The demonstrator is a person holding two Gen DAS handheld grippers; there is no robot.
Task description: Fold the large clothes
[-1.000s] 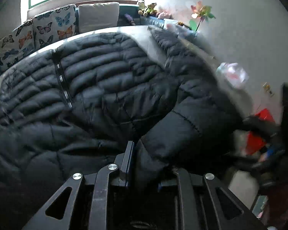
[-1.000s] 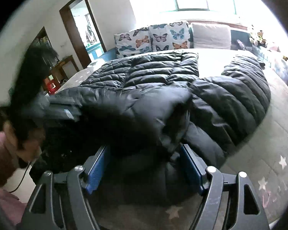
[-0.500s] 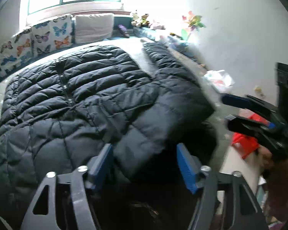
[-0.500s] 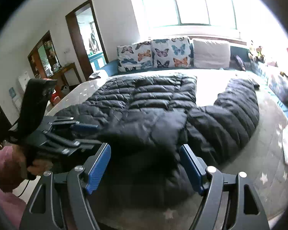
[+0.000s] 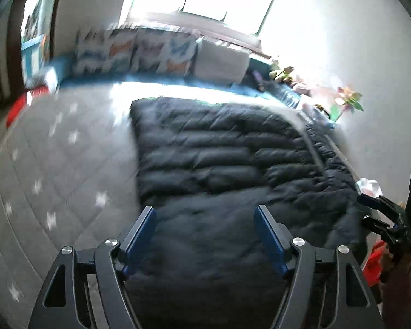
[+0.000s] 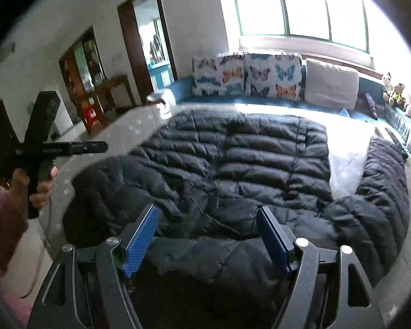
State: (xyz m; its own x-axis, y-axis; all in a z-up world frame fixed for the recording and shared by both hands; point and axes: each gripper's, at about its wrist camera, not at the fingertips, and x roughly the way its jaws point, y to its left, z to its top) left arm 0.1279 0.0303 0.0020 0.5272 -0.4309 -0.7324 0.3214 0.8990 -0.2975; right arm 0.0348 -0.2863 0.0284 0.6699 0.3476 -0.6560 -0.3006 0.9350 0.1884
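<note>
Puffer jacket (image 6: 233, 170), black and quilted, lies spread on the bed (image 5: 63, 170), right in front of both grippers. Right gripper (image 6: 207, 237) jaws wide apart, nothing between the blue pads (image 6: 139, 241); the near jacket edge sits just below and ahead of them, a folded-over panel bunched up close, looks like one flap already laid across the body. Left gripper (image 5: 205, 234) also spread apart, empty, hovering over the near dark panel; view blurred, so contact with the fabric cannot be told. In the right wrist view the left unit is seen held up off to the left by the person's hand (image 6: 38, 183), well clear of the jacket.

Ahead of the right gripper: quilted body lying flat, zipper line running away. To its right, one sleeve (image 6: 380, 192) curves out along the bed edge, not yet folded in. Probably the next thing to grab, since it sticks out past the body outline.

Judgement: mid-fold, both grippers free for a fresh grasp. Puffy fill likely springs back, so folds may not stay flat.

Farther ahead: butterfly cushions (image 6: 249, 75) against the bed's far side, plain pillow (image 6: 331, 86) beside them, stuffed toys (image 6: 394, 90) far right, window (image 6: 301, 5) behind.
</note>
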